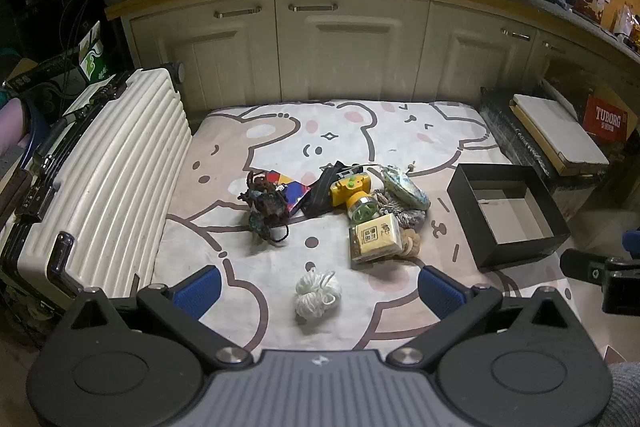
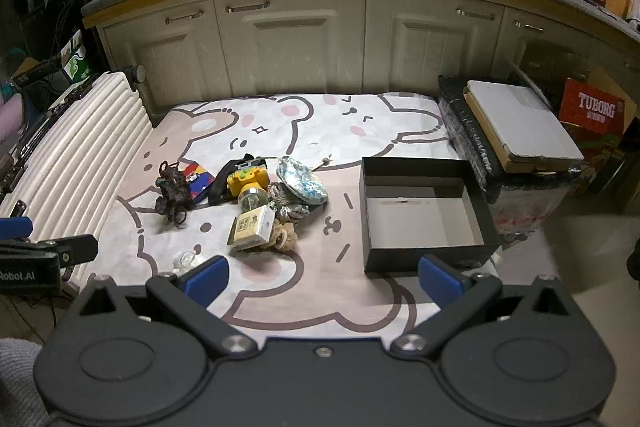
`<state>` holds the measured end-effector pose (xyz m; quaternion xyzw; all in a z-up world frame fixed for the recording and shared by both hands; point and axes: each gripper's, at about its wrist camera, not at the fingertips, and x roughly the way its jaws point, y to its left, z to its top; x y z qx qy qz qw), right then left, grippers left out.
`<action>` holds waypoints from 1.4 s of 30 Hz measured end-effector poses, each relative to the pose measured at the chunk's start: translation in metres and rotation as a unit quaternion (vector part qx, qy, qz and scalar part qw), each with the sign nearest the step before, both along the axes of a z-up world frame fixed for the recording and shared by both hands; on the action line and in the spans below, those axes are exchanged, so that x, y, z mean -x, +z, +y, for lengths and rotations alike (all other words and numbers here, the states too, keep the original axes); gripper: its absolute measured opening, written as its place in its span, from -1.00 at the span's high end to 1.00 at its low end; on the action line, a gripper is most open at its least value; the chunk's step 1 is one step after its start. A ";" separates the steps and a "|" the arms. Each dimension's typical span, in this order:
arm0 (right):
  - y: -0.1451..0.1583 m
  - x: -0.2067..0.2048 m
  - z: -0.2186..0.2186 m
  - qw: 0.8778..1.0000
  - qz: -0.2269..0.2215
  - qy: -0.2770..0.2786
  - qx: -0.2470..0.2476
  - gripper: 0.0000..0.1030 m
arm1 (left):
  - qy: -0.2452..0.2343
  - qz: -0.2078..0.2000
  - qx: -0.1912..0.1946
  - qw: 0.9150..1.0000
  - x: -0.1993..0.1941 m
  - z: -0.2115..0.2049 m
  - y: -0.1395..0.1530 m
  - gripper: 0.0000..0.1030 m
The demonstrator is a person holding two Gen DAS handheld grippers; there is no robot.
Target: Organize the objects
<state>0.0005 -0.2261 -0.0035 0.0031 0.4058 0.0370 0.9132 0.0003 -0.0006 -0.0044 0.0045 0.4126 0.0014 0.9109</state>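
Observation:
A pile of small objects lies on a cartoon-bear mat [image 1: 280, 259]: a yellow toy camera [image 1: 350, 189], a cream box [image 1: 376, 237], a floral pouch [image 1: 404, 189], a dark yarn bundle [image 1: 266, 205], a colourful card [image 1: 294, 189]. A white yarn ball [image 1: 318, 293] lies nearest, between the fingers of my left gripper [image 1: 318, 287], which hovers open above it. An empty black box [image 2: 420, 213] sits right of the pile [image 2: 256, 199]. My right gripper [image 2: 322, 277] is open with nothing held, near the black box's front edge.
A white ribbed suitcase [image 1: 108, 179] lies along the mat's left side. Cream cabinets [image 1: 332, 51] stand behind the mat. A wrapped dark crate with a flat board [image 2: 516, 123] on it sits at the right, beside a red Tuborg carton [image 2: 592, 115].

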 end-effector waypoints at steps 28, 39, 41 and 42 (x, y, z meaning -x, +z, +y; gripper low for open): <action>0.000 0.000 -0.001 1.000 0.002 -0.004 -0.003 -0.99 | 0.000 0.003 0.000 1.000 0.001 -0.001 0.001 -1.00; -0.001 -0.001 0.000 1.000 0.002 -0.005 -0.004 -0.99 | 0.000 0.004 0.000 1.000 0.001 0.000 0.000 -1.00; -0.001 -0.001 -0.001 1.000 0.003 -0.005 -0.004 -0.99 | 0.001 0.004 0.001 1.000 0.000 0.000 0.001 -1.00; -0.001 -0.001 0.000 1.000 0.003 -0.005 -0.004 -0.99 | 0.001 0.004 0.000 1.000 0.000 0.000 0.001 -1.00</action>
